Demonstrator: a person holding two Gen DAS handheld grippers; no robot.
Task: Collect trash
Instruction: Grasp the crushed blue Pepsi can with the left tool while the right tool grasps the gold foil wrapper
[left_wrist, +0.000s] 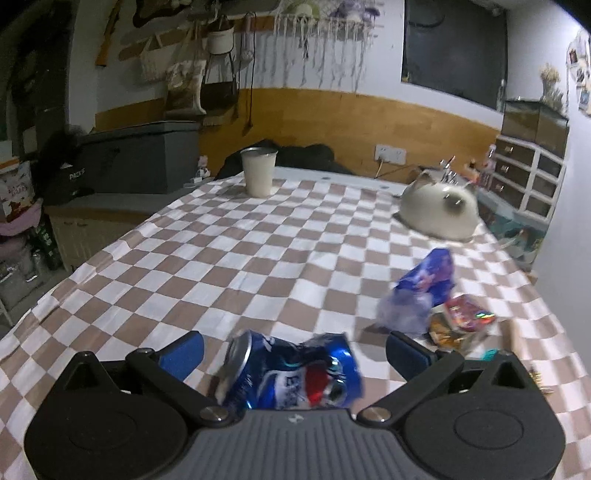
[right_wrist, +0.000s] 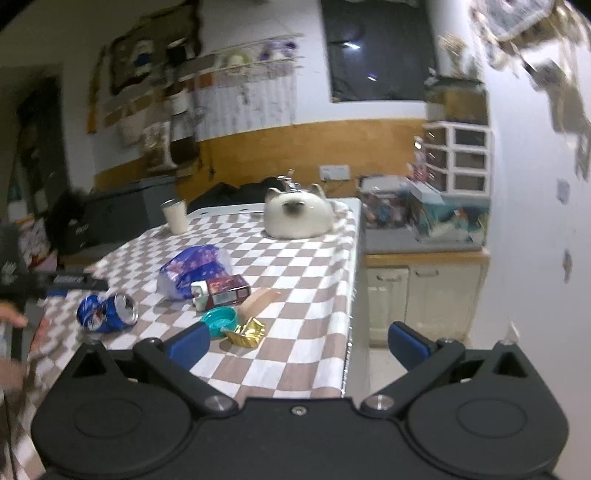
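A crushed blue Pepsi can lies on its side on the checkered tablecloth, between the wide-apart fingers of my open left gripper; neither pad touches it. To its right lie a blue plastic bag and a red snack wrapper. In the right wrist view the can is at the left, the bag and a dark red box in the middle, with a teal lid and a gold foil wrapper nearer. My right gripper hangs open over the table's near right edge, holding nothing.
A cat-shaped white ceramic piece and a cream cup stand at the far end of the table. A brown paper piece lies by the box. A hand shows at the left. Counter and drawers stand right of the table.
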